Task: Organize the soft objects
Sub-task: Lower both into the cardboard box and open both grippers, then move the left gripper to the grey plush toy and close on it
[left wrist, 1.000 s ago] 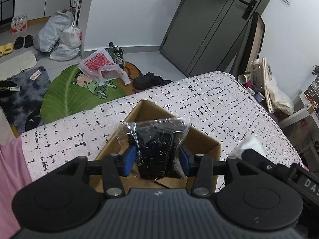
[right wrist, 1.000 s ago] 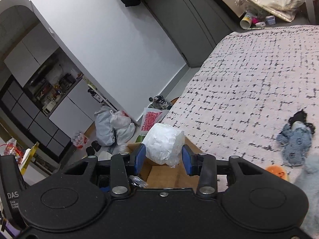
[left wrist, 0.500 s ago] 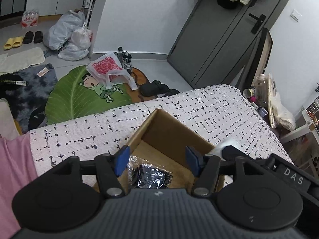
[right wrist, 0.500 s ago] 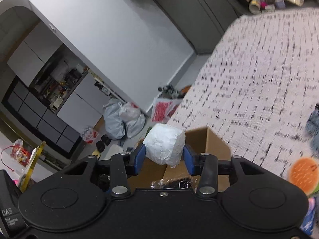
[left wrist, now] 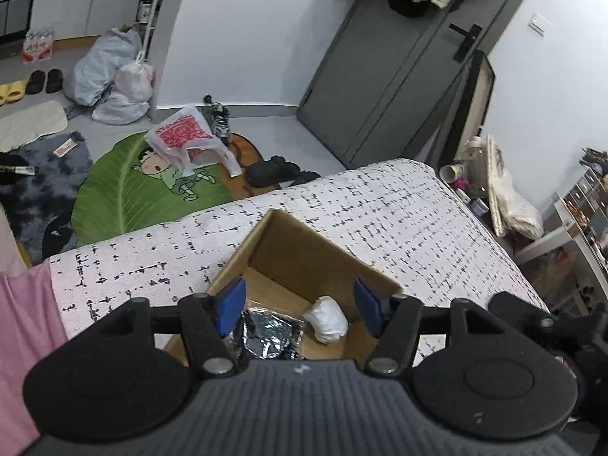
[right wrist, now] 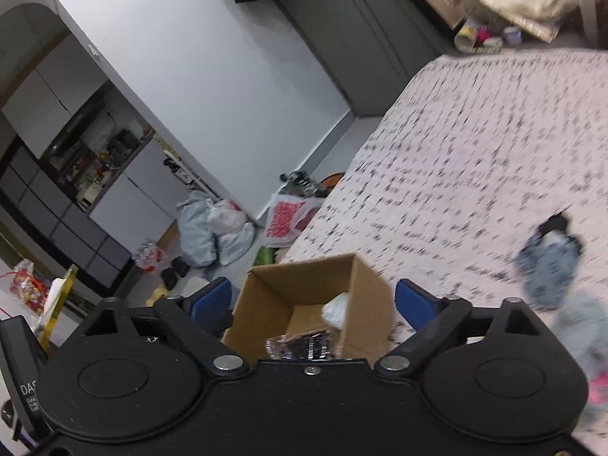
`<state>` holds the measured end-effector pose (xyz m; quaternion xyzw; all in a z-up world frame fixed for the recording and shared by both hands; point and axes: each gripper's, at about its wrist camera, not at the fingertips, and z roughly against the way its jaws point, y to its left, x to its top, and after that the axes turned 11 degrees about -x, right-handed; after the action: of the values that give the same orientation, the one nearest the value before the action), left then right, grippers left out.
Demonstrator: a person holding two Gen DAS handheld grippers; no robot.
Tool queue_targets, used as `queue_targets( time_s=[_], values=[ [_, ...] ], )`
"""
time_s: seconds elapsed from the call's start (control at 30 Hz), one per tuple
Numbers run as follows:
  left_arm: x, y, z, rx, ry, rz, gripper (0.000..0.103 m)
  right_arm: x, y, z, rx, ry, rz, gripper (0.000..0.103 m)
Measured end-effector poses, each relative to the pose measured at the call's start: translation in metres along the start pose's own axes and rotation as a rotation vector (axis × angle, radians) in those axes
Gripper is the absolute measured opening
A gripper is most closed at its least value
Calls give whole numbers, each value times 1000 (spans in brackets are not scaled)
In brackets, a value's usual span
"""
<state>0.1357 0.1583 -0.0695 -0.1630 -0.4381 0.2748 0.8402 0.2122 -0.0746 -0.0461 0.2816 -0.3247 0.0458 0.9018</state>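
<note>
An open cardboard box (left wrist: 304, 243) (right wrist: 364, 285) sits on the patterned bed. Inside it lie a black item in a clear plastic bag (left wrist: 271, 332) (right wrist: 304, 345) and a white wrapped bundle (left wrist: 328, 319) (right wrist: 336, 309). My left gripper (left wrist: 300, 302) hovers over the box, its jaws still opening, nothing between them. My right gripper (right wrist: 313, 298) hangs above the box too, jaws opening wide and empty, the bundle lying loose below them. A blue-grey soft toy (right wrist: 547, 266) lies on the bed at the right.
The bed (left wrist: 399, 212) drops off to a floor with a green leaf rug (left wrist: 125, 186), plastic bags (left wrist: 114, 76) and shoes (left wrist: 273, 169). A grey door (left wrist: 387, 76) stands behind. More soft items (right wrist: 585, 342) lie at the right edge of the bed.
The left gripper let go of the bagged black item, which now lies in the box. The right gripper opened and dropped the white bundle into the box beside it.
</note>
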Motion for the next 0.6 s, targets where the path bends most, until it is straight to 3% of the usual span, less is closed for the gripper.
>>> queue_targets(
  time_s=[0.33,0.5,0.6],
  values=[
    [-7,-34,32,-72,-20,-35,76,12,-20,60,-65,-56,65,103],
    [-12,-52,50,-80,-58,-69,83,15,-32,89,-84,-92,84,103],
    [-15,-60,56,-87,-40,-81,84,15,-40,100,-94,-95,84,103]
  ],
)
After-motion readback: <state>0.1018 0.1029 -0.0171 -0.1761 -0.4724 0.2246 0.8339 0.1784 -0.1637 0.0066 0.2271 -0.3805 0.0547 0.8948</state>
